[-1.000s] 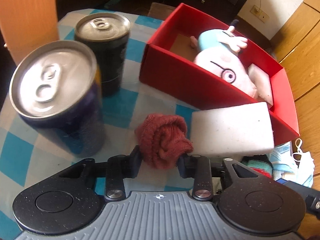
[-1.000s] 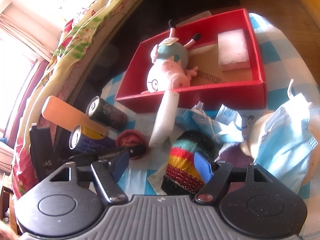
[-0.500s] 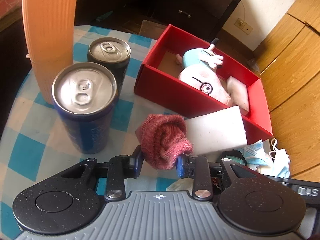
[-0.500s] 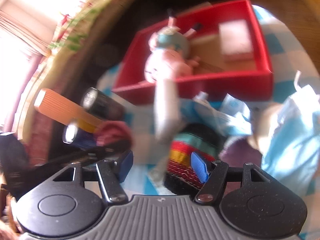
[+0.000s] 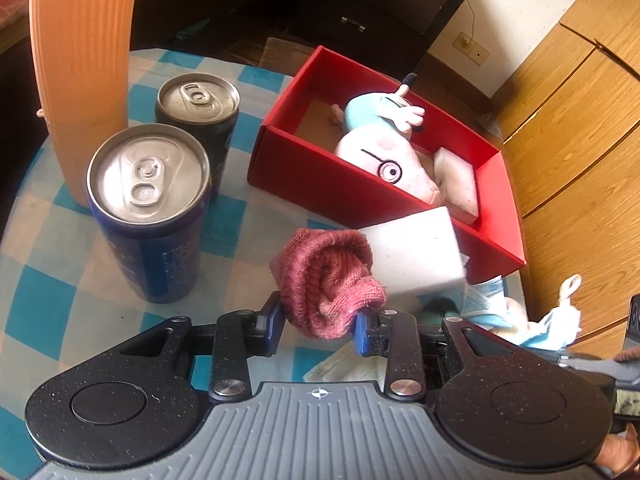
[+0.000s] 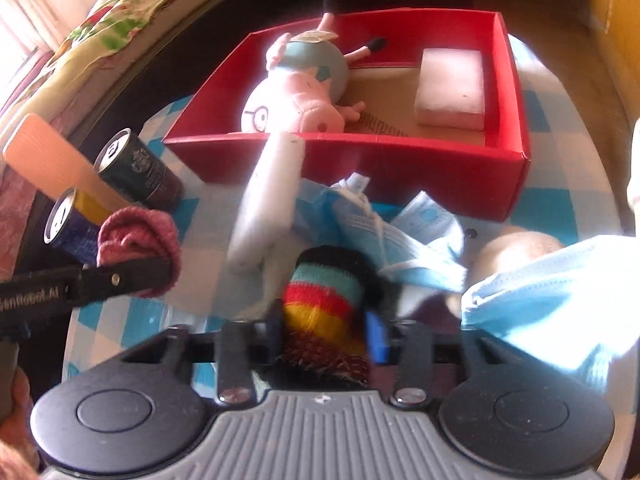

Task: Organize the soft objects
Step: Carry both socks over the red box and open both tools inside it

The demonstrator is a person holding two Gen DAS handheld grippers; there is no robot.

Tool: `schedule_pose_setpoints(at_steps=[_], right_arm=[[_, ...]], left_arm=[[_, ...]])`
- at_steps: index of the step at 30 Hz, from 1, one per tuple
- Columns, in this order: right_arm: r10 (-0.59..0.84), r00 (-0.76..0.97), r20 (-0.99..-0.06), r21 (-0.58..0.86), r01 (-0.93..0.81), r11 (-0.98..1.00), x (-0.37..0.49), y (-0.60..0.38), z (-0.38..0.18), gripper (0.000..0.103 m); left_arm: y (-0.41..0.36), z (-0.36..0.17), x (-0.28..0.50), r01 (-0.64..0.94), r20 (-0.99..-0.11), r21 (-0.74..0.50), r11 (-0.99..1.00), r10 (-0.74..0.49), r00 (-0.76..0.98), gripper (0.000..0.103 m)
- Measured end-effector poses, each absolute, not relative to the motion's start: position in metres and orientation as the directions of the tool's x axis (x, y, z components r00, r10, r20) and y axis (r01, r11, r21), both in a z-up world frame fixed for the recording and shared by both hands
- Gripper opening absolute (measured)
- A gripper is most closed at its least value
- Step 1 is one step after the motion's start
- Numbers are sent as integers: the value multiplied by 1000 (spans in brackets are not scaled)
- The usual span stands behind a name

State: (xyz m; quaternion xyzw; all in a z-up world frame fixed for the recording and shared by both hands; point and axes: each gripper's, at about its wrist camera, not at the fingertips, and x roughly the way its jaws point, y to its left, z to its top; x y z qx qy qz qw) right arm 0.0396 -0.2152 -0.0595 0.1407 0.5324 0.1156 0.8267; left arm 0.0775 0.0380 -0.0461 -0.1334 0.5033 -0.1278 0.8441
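A round table under a blue-and-white checked cloth (image 5: 48, 264) carries an open red cardboard box (image 6: 516, 92) at its far edge, holding a pink plush pig (image 6: 300, 96) and a pale foam block (image 6: 450, 84). The left gripper (image 5: 320, 322) pinches a rolled dusty-red knitted sock (image 5: 326, 276) above the cloth. The right gripper (image 6: 326, 334) has just closed its fingers on a rainbow-striped knitted sock (image 6: 320, 300) near the box's front wall.

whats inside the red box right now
The red box holds a pink pig plush lying on its side and a pale sponge block, apart on a brown cardboard floor. The floor under the plush is covered, so anything beneath it cannot be seen.
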Motion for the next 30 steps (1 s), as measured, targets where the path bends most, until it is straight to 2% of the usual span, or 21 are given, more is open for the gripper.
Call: schedule_pose_setpoints(at_steps=[1,5,11,15,17,18,19,20,24,26,27,28,29,30], right_arm=[[358,406,-841,371,-48,927,38,-216,-56,1],[437,431,-789,444,-91,891,26,-223,-37,0],[607,421,-674,635,-91,768,23,-239,-22,0],[614,443,-654,646,-95,757,23,-240,-13,0],[605,451,-657,635,-101,766,23,-239,-10,0],[592,458,-663,619,-109,778,21,-239,-8,0],[590,460,-664,610,-123,783,19,-237,-6,0],[597,457,-660,612,-135,779,19,-234,-4,0],[616,457,-642,615,-173,769,13,-233,4,0],[619,455,-641,619,-171,767,13,-234,3,0],[618,452,-644,619,-167,767,14,-235,2,0],[614,449,-649,617,-162,770,15,-236,0,0],[612,447,-653,615,-159,772,16,-236,-1,0],[610,446,-655,614,-157,774,16,-237,-1,0]], left_arm=[[37,-45,77,87,-814,-353,931,-352,462,35],[31,-41,75,106,-808,-354,929,-361,465,37],[31,-36,75,108,-787,-394,913,-396,473,37],[28,-32,75,134,-793,-360,923,-379,477,37],[28,-34,73,140,-804,-292,946,-322,499,52],[29,-37,73,119,-812,-248,962,-273,516,71],[31,-41,75,91,-823,-206,974,-223,522,76],[32,-44,77,75,-833,-180,981,-192,519,75],[34,-63,88,52,-859,-229,972,-227,459,79],[25,-80,91,46,-894,-151,988,-156,421,77],[23,-90,91,33,-906,-126,992,-128,404,68],[21,-93,90,26,-901,-121,992,-121,417,65],[20,-90,89,27,-885,-128,991,-127,447,54],[20,-88,91,28,-887,-148,989,-146,439,48]])
